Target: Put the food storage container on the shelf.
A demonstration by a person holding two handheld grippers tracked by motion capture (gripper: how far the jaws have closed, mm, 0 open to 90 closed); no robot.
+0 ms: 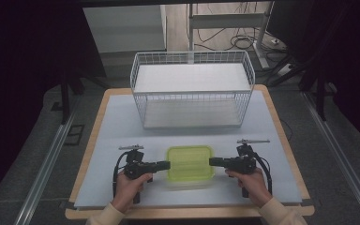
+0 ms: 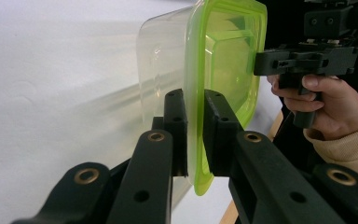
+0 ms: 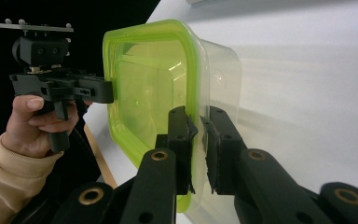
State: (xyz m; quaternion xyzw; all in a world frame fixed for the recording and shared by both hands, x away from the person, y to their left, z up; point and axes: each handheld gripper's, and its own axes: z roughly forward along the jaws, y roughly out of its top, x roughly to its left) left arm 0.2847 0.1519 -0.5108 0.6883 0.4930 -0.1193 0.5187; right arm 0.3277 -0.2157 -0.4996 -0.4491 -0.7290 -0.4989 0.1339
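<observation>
**Two claws clamp the green-lidded container from either side**

In the high view, the person's left hand comes up from the bottom edge holding the left claw, which points rightward across the worktop. Its tip meets the left edge of a clear plastic container with a lime-green lid. The left gripper view shows the grip closely: the two black jaws are closed on the green lid rim, one jaw on the clear wall side, the other on the lid's top face, with the rim pinched between them.

The container sits near the front middle of the worktop, on the pale grey mat, between the two claws. Its lid is seated on the tub, and the tub looks empty through the clear wall.

Behind it, toward the far edge of the worktop and well apart from the container, stands a white wire basket with a flat white bottom.

On the right, the right claw points leftward and meets the container's right edge, held by the person's right hand, a cream sleeve showing at the wrist. In the right gripper view the jaws are likewise shut on the lid rim, one either side of it, and the left claw shows farther off at the opposite edge.
</observation>
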